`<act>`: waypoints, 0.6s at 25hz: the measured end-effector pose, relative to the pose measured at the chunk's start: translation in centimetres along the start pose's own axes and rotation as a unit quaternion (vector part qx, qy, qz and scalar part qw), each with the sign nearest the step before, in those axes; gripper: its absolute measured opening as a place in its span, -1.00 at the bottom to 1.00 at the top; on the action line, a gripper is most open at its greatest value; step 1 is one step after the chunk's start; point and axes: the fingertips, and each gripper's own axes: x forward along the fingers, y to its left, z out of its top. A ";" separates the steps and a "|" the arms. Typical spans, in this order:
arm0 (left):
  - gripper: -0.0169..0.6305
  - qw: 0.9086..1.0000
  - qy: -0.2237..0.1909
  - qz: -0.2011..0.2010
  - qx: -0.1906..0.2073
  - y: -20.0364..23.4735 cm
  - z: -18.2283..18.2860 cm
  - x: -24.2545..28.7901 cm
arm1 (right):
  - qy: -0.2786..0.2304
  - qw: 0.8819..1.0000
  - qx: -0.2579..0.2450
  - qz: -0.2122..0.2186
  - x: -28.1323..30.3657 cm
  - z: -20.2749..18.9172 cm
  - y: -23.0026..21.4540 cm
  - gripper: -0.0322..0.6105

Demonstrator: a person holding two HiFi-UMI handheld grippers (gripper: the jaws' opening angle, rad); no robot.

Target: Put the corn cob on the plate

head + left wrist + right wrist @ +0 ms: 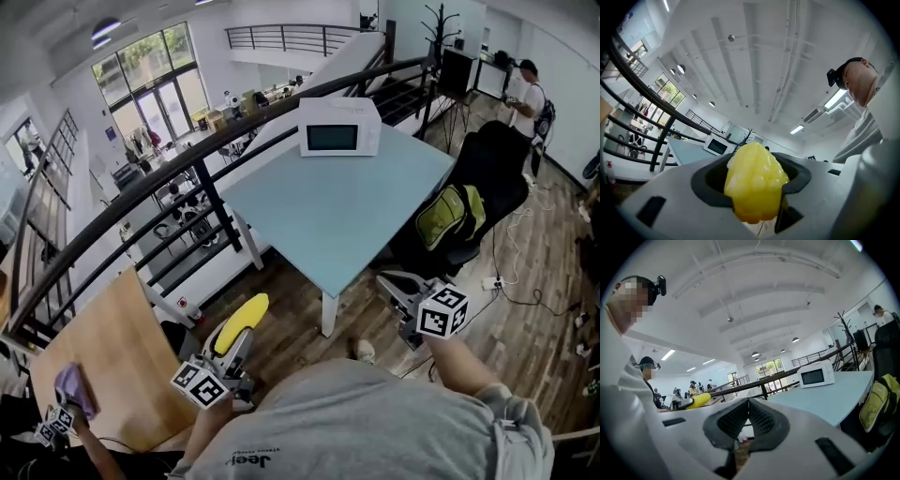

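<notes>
Currently the cob [754, 180] is in transit and not yet set down. It is clamped in the left claw [232, 339], lower left of centre in the head view, above the floor [295, 342] between a wooden counter [112, 347] and a teal counter [337, 206].

- Cob: held end-on, with its tip poking out past the dark pads [710, 187] toward the teal counter. It is gripped round the body, which is judged to keep it from rolling or slipping while carried. The claw is kept about level, so the cob is not tipped forward.
- Left claw: the jaws stand fairly wide and are pressed on the cob's sides, with a pad cupping it on each side. Nothing else is touched.
- Right claw [749, 411]: the pads are brought together with nothing between them. It is seen right of centre in the head view, over the floor near the teal counter's corner. It is judged to be kept free and out of the way.
- Plate: not found in any view. Only a microwave [339, 127] is seen on the teal counter, at upper centre. Placement is judged not begun, and the plate must be located first.
</notes>
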 end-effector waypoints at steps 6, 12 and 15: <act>-0.16 0.999 0.005 0.038 0.014 2.4 -0.7 7.1 | -0.010 0.999 0.014 0.038 4.3 1.5 -8.7 -0.85; -0.16 0.998 -0.012 0.057 0.003 3.5 -0.1 19.1 | -0.003 0.997 0.038 0.071 8.5 5.1 -20.5 -0.85; -0.16 0.998 -0.011 0.059 0.005 3.5 0.6 24.3 | 0.006 0.996 0.038 0.086 10.2 7.0 -24.8 -0.85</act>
